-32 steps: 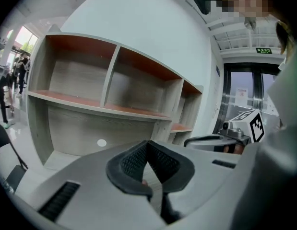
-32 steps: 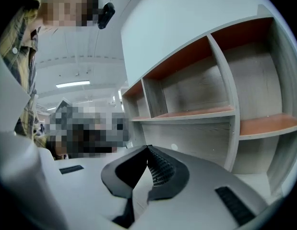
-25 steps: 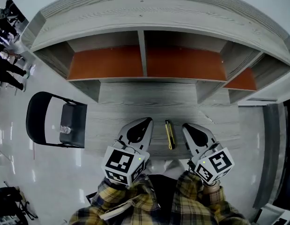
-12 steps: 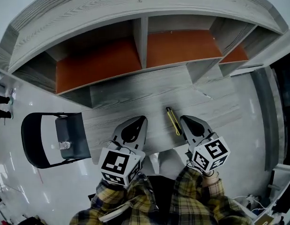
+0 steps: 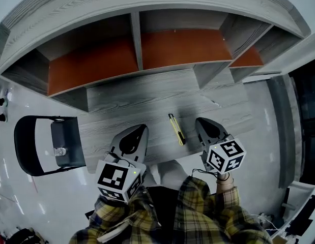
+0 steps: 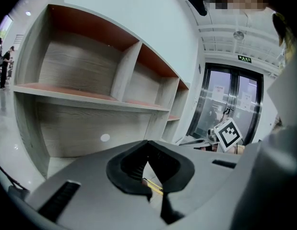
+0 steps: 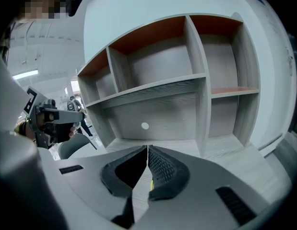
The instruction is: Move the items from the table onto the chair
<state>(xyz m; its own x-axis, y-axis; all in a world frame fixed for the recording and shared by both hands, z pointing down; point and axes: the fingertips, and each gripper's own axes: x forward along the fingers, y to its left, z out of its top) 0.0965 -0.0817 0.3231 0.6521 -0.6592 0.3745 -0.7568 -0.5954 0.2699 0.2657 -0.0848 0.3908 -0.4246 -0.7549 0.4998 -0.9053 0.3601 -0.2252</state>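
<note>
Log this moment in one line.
left gripper shut, empty | right gripper shut, empty | slim yellow box cutter on grey wooden table between them

One yellow cutter (image 5: 176, 129), one table (image 5: 147, 100), one chair (image 5: 70, 136), one small clear item (image 5: 59, 151), one shelf unit (image 5: 96, 65)

A slim yellow cutter (image 5: 176, 129) lies flat (slightly askew) on the grey table (image 5: 147, 100).

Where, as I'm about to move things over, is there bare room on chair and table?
The chair seat is bare apart from a small object near the backrest. The table is bare between the shelf unit and the yellow tool; its near edge is crowded, left tongs and right tongs flanking that tool.
</note>
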